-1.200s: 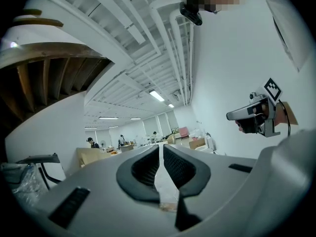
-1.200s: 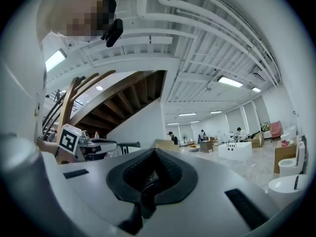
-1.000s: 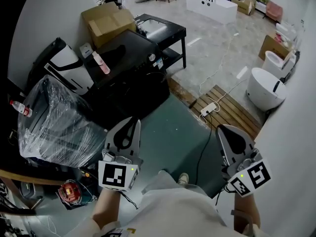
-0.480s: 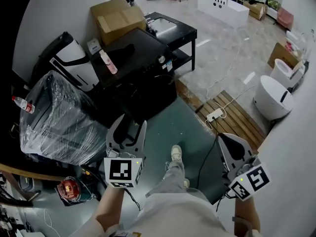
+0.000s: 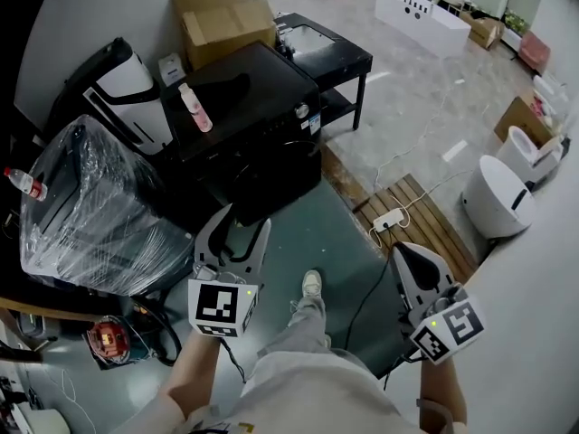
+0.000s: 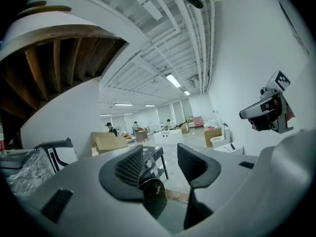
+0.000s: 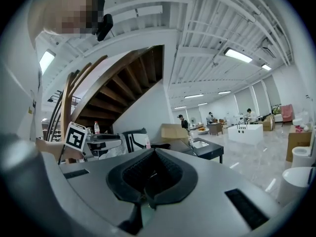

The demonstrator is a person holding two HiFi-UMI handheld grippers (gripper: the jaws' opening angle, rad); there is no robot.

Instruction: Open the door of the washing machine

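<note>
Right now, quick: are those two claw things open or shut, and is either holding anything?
Left gripper: open, jaws have just been opening, nothing between them.
Right gripper: shut, holding nothing.

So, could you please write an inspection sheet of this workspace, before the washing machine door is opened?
Surface: grey-green floor.
Job's things: black washing machine; door looks closed, not yet touched.
Clutter: pink bottle stands on the machine's top; cardboard box behind it; plastic-wrapped appliance beside it.
Grippers: left gripper open, jaws have just been opening, nothing between them; right gripper shut, empty. Both are short of the machine.
Cables: white power strip with its cable on the wooden slats; black cable on the floor near the person's feet.
Surroundings: white toilet, white bathtub, open hall beyond.
</note>
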